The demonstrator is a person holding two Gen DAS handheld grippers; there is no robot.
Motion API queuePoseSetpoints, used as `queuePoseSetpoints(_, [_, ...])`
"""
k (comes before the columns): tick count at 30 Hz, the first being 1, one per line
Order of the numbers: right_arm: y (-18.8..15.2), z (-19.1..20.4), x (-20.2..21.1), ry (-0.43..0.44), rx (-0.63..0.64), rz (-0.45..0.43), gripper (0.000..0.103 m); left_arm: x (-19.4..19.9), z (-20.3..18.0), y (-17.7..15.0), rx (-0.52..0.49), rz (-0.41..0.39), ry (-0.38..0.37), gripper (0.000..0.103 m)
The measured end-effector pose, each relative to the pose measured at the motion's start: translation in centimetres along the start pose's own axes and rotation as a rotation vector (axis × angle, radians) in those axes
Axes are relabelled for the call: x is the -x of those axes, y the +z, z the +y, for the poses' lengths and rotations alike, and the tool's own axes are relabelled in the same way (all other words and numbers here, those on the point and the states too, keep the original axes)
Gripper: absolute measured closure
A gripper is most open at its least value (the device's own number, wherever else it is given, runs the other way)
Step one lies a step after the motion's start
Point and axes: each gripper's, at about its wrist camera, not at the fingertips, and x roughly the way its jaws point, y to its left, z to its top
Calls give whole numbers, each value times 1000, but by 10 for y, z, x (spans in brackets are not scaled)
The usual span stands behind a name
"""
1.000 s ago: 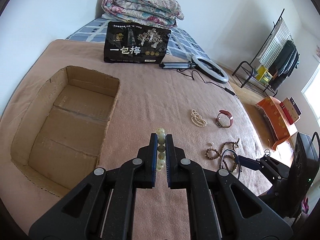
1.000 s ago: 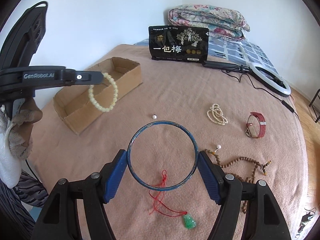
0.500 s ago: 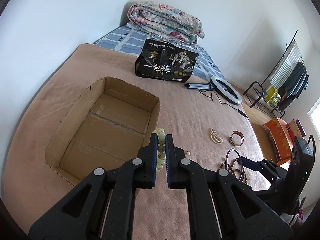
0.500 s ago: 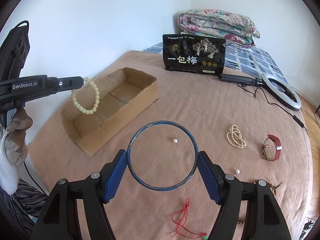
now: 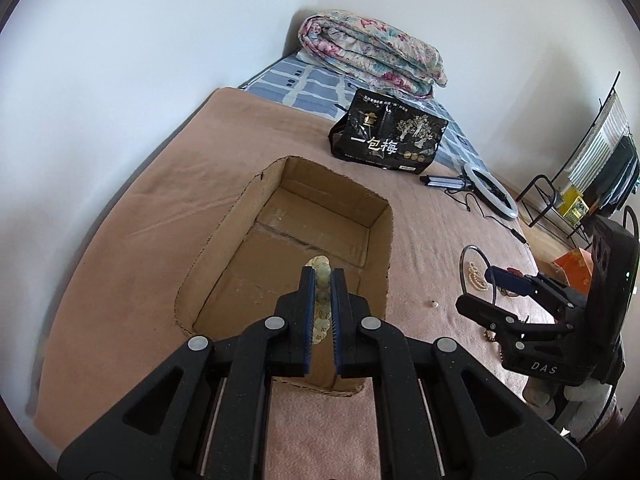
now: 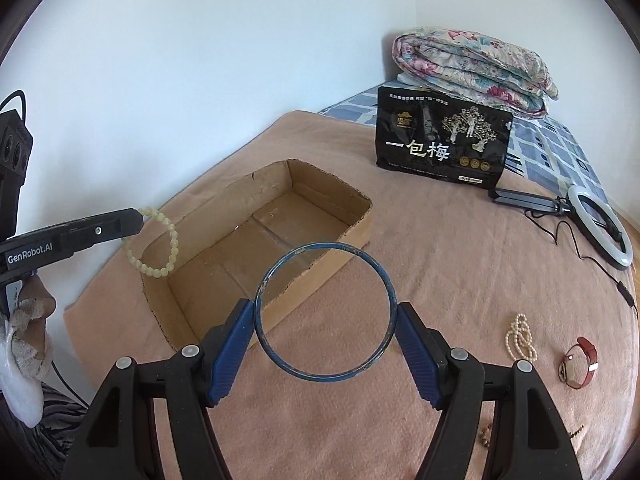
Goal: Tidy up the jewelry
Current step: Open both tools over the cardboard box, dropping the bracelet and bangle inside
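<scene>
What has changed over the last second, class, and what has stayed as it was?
Both grippers travelled toward the cardboard box: the left gripper now holds the pale bead bracelet over it, and the right gripper with the blue bangle nears its rim. Both grips, and the jewelry on the blanket, are unchanged.

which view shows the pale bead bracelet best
The right wrist view: the pale bead bracelet hangs as a full loop from the left tongs. The left wrist view shows it edge-on, mostly hidden between the pads.

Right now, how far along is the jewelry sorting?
Nothing is in the cardboard box yet. In hand: the left gripper holds a pale bead bracelet over the box, and the right gripper holds a blue bangle. The pearl strand and red watch remain on the blanket.
</scene>
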Motion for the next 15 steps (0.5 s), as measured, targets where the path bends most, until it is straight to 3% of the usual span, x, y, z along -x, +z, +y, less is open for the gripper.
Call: queuePoseSetpoints(15, [40, 27, -70, 39, 14, 45, 30, -34, 21, -15, 11, 75, 56, 98])
